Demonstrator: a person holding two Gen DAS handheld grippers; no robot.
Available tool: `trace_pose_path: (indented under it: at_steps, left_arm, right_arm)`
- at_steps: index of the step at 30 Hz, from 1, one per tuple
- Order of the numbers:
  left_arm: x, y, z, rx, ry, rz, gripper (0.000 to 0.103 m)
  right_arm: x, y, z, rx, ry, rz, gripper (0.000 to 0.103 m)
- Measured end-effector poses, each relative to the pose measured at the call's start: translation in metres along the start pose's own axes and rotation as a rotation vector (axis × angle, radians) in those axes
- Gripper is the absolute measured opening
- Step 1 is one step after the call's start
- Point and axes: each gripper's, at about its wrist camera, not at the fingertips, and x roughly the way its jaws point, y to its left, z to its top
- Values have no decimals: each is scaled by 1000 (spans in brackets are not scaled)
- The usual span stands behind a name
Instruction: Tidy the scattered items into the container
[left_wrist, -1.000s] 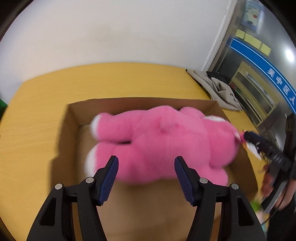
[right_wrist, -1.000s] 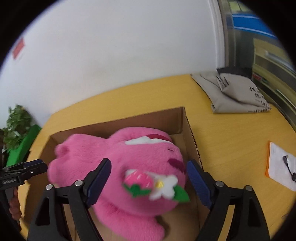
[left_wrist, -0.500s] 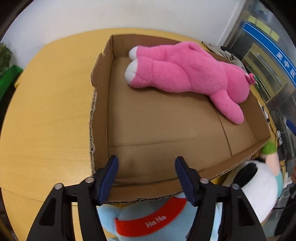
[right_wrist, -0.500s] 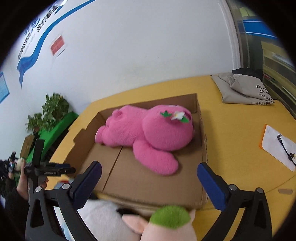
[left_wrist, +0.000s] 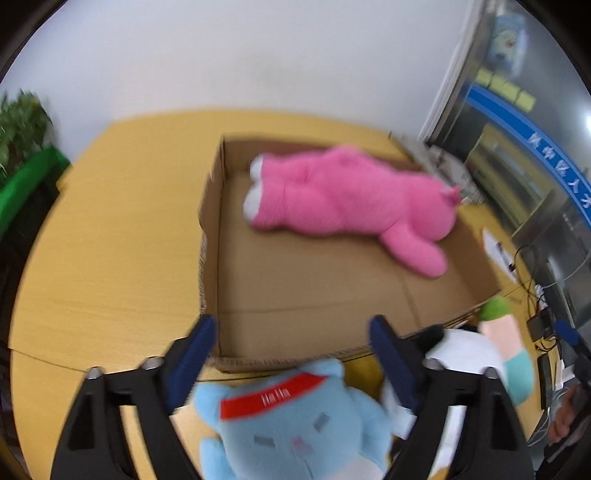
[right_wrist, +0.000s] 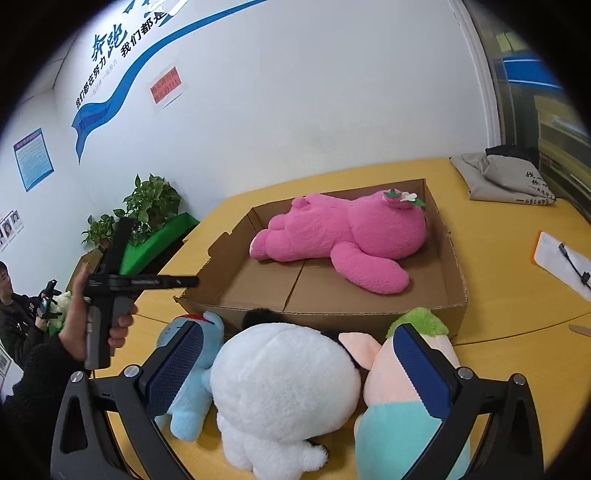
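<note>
Three plush toys lie unboxed beneath both spread, empty hand-held grippers, left (left_wrist: 291, 347) and right (right_wrist: 295, 354), whose jaws just widened, leaving the pink plush bear (right_wrist: 343, 236) ahead in the cardboard box (right_wrist: 456, 266).

Even, bright indoor light fell softly, casting faint shadows. The left wrist view was smeared by motion blur; the right stayed sharp. Fisheye bending and dark vignettes ringed both.

You see pink plush bear (right_wrist: 354, 232), white feet, in brown cardboard box (right_wrist: 456, 280). Table (right_wrist: 509, 299) yellow. Your blue plush (left_wrist: 295, 432) wears red band. White plush (right_wrist: 280, 391) beside it; next one (right_wrist: 402, 417) peach, green tuft, teal body. Claw pads (right_wrist: 421, 369) dark blue, frames black.
</note>
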Motion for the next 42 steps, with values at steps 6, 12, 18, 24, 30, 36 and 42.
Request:
trace_pose_path:
  at_steps: [6, 12, 18, 24, 30, 36, 42]
  left_arm:
    - [-65, -10, -44, 14, -134, 8, 103]
    - [-83, -8, -87, -21, -179, 6, 103]
    - [-76, -2, -112, -24, -173, 0, 103]
    - [-66, 3, -118, 3, -151, -12, 103]
    - [-58, 8, -121, 0, -107, -20, 103]
    - [-60, 1, -127, -2, -125, 13, 103]
    - [-68, -19, -135, -25, -173, 40, 103]
  right_arm:
    - [1, 6, -16, 42, 18, -3, 103]
    - [7, 11, -45, 86, 67, 21, 103]
    - [8, 21, -54, 108, 58, -7, 103]
    - [12, 36, -45, 97, 24, -80, 103]
    - [23, 37, -42, 130, 11, -76, 103]
    - [26, 34, -54, 105, -12, -30, 103]
    - [12, 21, -63, 4, 12, -37, 103]
